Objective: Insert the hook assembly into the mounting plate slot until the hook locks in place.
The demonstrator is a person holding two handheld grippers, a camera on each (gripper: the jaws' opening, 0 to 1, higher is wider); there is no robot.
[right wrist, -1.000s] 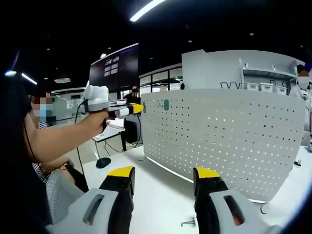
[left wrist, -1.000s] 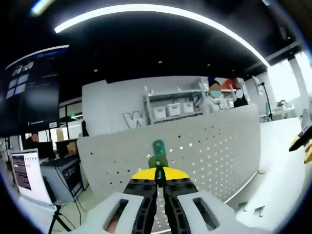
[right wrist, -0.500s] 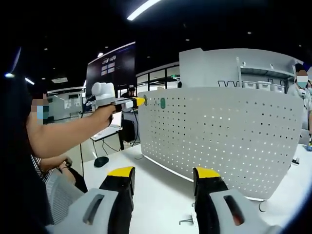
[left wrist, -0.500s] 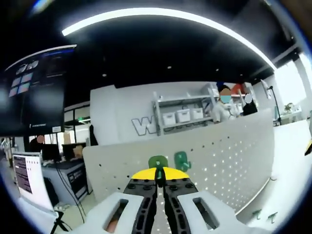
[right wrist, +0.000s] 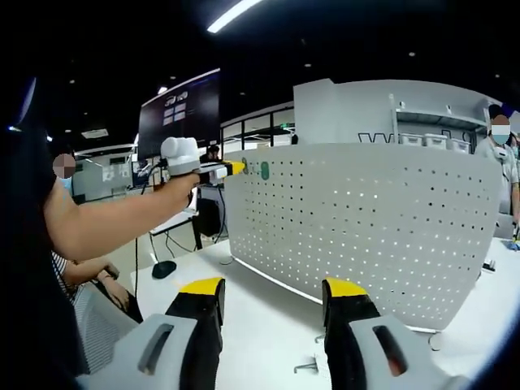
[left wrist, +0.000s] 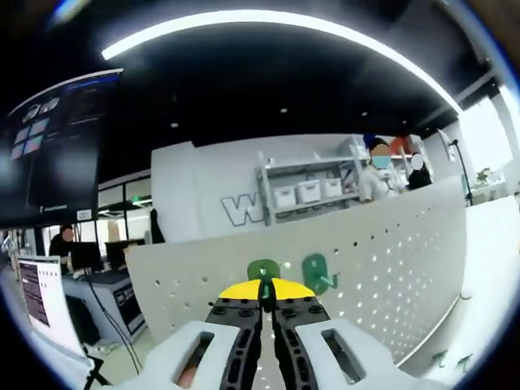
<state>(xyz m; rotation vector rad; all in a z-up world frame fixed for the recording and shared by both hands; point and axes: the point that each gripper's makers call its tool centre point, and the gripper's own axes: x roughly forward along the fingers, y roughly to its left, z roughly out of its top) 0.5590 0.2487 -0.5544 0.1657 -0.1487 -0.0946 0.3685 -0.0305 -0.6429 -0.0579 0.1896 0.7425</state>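
Your green hook sits pinched between the closed jaws of your left tool, its round head poking up just past the yellow jaw tips. In the left gripper view it is held near the top edge of the white perforated mounting plate, and a second green hook hangs on the plate just beside it, to its right in that view. In the right gripper view you can see the same scene from the side: your left tool is at arm's length near the plate's upper left corner, with a green hook on the plate face just past its yellow tip (whether the held hook touches the plate, I cannot tell).

Your right tool stands wide open and holds nothing, its yellow-tipped jaws low over the white bench, well apart from the plate. The plate stands upright on that bench. A small metal hook lies on the bench between the right tool's jaws, and two more small pieces lie by the plate's foot in the left gripper view.
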